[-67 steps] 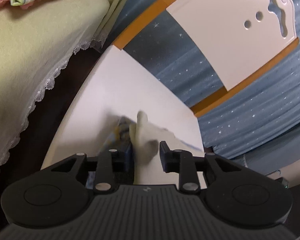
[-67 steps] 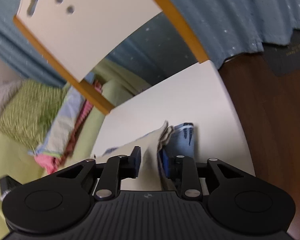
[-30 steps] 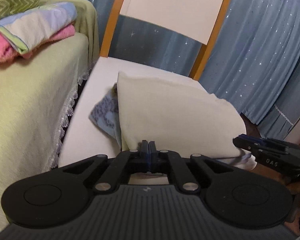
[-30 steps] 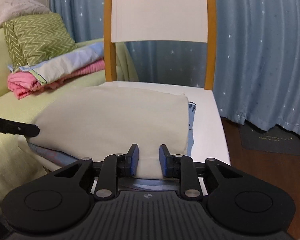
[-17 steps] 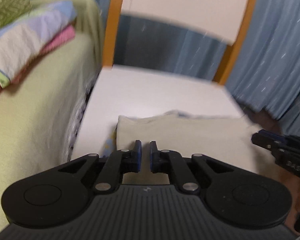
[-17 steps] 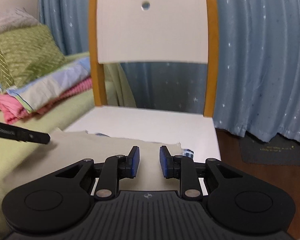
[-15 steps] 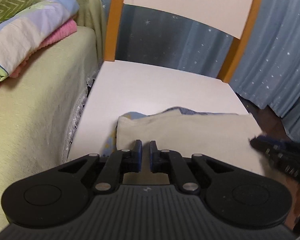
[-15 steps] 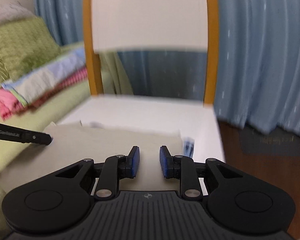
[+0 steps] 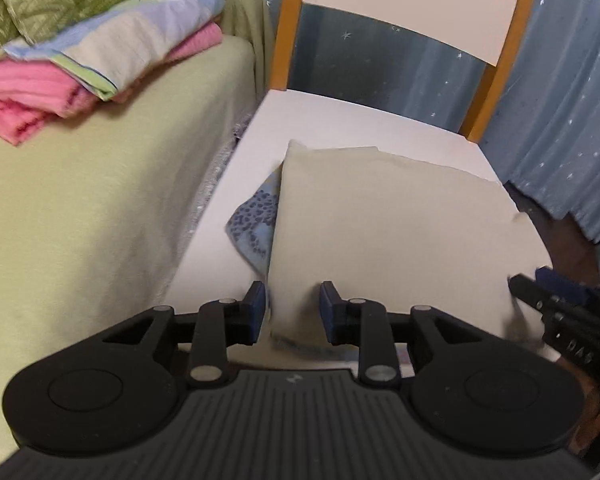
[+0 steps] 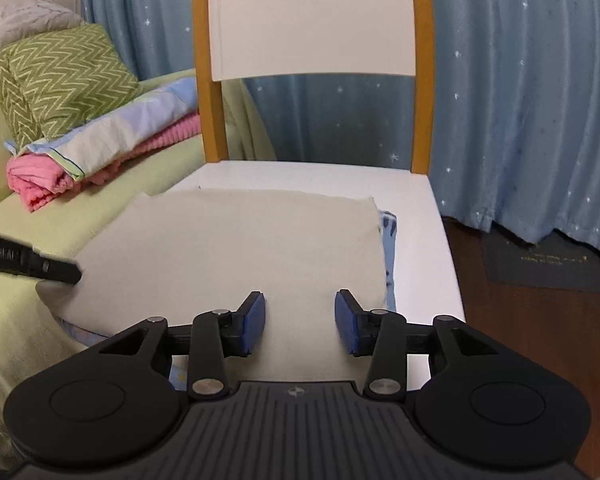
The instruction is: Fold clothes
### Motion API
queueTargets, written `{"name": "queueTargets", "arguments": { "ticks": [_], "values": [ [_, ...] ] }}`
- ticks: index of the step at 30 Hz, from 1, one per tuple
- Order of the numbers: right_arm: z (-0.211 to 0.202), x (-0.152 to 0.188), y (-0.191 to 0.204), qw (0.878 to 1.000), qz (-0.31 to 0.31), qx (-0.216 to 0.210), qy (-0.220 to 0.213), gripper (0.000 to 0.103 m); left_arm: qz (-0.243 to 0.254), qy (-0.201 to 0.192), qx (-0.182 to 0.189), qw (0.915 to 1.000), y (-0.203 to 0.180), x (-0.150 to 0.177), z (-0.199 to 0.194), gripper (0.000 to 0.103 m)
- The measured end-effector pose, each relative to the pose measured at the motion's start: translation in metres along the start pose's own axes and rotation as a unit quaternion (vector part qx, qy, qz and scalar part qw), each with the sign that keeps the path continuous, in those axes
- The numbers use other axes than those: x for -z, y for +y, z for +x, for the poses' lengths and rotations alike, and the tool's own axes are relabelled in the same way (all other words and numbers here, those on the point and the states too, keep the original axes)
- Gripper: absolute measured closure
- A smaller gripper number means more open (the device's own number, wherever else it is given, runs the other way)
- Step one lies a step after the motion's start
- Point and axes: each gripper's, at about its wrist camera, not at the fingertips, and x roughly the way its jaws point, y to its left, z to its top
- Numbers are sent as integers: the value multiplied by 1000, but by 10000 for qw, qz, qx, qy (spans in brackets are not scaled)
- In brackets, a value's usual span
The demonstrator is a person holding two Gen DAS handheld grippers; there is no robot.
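Both grippers w/ fingers apart, jaws just been opening: left gripper (image 9: 292, 307) straddles near-left corner of cream cloth (image 9: 384, 232), right gripper (image 10: 300, 322) over its near edge, neither pinching. Cloth lies folded flat on white chair seat (image 10: 416, 200), blue patterned layer (image 9: 254, 228) underneath.

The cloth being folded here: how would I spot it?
Find the white chair with orange posts, beside the green-covered sofa. On its seat lies a flat cream cloth; unlike the pink and pastel stack on the sofa, its blue patterned side peeks out underneath.
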Motion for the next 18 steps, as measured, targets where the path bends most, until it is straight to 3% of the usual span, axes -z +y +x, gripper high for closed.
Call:
{"name": "queueTargets", "arguments": {
  "ticks": [5, 8, 14, 18],
  "values": [
    [-40, -7, 3, 9993, 256, -67, -254, 26, 185, -295, -242, 9991, -17, 10, -49, 47],
    [-68, -4, 10, 9993, 280, -86, -216, 15, 268, -323, -378, 9984, -29, 23, -71, 40],
    [-113, 9, 17, 9984, 458, -315, -40, 5, 106, -246, -263, 9993, -36, 55, -108, 34],
    [-134, 13, 23, 9985, 455, -310, 20, 3, 64, -361, -417, 9985, -39, 76, -134, 25]
  ]
}}
